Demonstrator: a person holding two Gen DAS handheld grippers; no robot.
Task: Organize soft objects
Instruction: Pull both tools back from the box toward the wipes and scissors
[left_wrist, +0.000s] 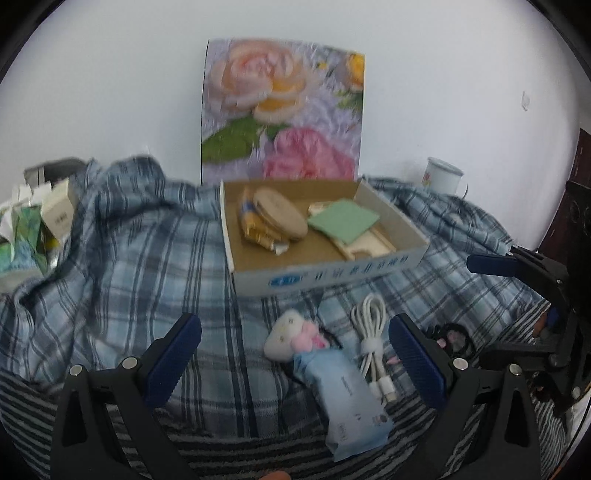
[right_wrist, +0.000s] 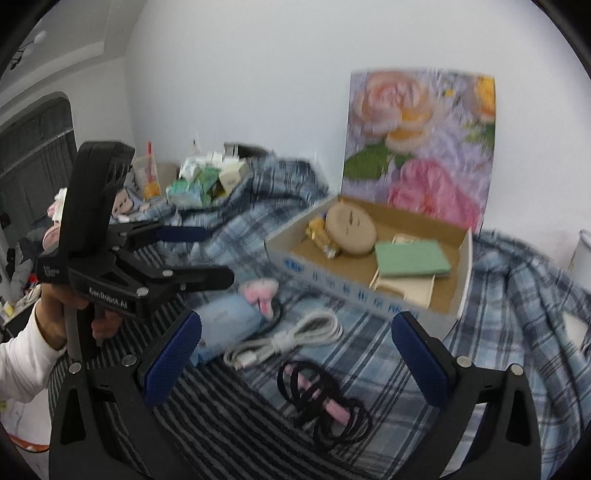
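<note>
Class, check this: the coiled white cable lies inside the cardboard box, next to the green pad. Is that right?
Not quite. The white cable lies on the plaid cloth in front of the cardboard box, not inside it, as the right wrist view shows. The green pad is in the box.

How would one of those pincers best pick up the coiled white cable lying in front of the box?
Probably at the white clip around the middle of the white cable, where the strands are bundled tight. Come from above with the open right gripper, jaws across the bundle's narrow width; the looped ends would likely splay.

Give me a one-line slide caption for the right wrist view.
Open right gripper hovers above black hair ties and a white cable on plaid cloth, cardboard box behind.
</note>
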